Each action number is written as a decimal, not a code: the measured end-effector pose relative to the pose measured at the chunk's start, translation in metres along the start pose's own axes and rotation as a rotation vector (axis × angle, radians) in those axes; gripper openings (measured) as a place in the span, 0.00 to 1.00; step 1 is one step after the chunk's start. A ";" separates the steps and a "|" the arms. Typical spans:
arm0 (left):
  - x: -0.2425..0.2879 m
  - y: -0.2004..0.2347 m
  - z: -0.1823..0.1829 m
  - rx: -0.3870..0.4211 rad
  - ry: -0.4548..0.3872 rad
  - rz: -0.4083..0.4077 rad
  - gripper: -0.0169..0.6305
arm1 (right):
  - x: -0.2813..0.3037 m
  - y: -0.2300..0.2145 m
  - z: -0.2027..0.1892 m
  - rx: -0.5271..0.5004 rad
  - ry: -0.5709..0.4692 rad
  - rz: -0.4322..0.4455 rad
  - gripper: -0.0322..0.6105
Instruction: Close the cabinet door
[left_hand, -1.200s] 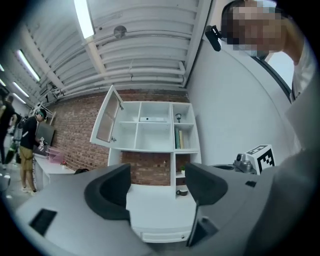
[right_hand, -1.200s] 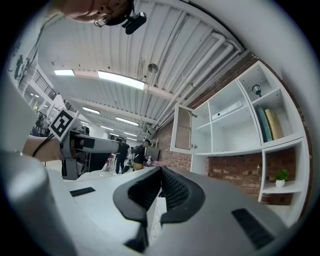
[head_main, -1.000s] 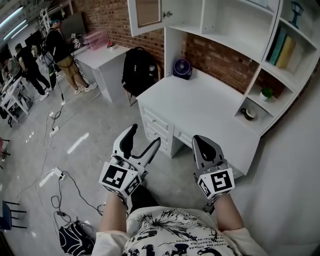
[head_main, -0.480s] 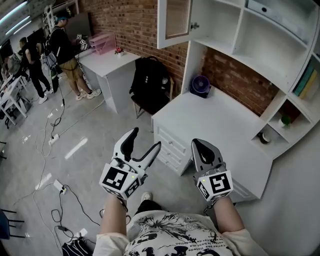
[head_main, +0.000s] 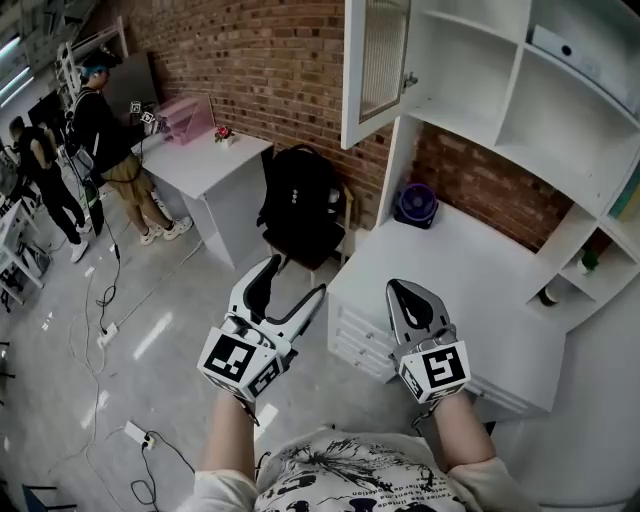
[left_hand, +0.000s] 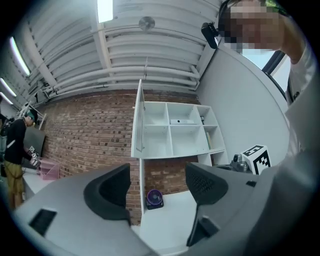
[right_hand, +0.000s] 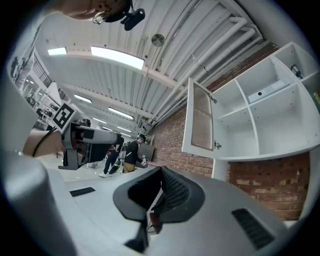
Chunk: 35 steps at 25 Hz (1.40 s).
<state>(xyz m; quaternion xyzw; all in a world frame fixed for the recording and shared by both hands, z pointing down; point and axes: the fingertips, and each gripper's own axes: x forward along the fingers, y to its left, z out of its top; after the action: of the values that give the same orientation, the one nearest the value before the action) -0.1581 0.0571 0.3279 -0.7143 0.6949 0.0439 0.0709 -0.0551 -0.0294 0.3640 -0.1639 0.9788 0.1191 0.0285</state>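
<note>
The white cabinet door (head_main: 375, 65) with a ribbed glass pane stands swung out to the left of the open white wall cabinet (head_main: 470, 70). It hangs above and beyond both grippers, and neither touches it. My left gripper (head_main: 292, 278) is open and holds nothing. My right gripper (head_main: 405, 292) is shut with nothing in it. In the left gripper view the door (left_hand: 139, 120) shows almost edge-on above the open left gripper (left_hand: 157, 187). The right gripper view has the door (right_hand: 200, 120) up and to the right of the shut right gripper (right_hand: 160, 192).
A white desk (head_main: 470, 290) with drawers stands under the cabinet, with a purple fan (head_main: 415, 205) at its back. A black backpack (head_main: 300, 205) sits on a chair beside it. Another white table (head_main: 205, 160) and people (head_main: 95, 130) are at the left. Cables lie on the floor.
The view has lifted and moved nearer the cabinet, so the door and shelves now fill the upper right. Both grippers hold the same pose, left open, right shut.
</note>
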 end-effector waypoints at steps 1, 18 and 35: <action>0.008 0.012 0.002 -0.001 -0.002 -0.018 0.54 | 0.013 -0.003 0.000 -0.003 0.003 -0.012 0.07; 0.183 0.140 0.045 -0.016 -0.147 -0.193 0.54 | 0.182 -0.120 0.002 -0.030 -0.037 -0.063 0.07; 0.272 0.227 0.180 -0.007 -0.391 -0.429 0.53 | 0.274 -0.157 0.057 -0.149 -0.080 -0.228 0.07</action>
<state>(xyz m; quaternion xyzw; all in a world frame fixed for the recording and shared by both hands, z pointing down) -0.3700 -0.1875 0.0972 -0.8232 0.5009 0.1670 0.2085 -0.2612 -0.2456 0.2480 -0.2709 0.9403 0.1941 0.0685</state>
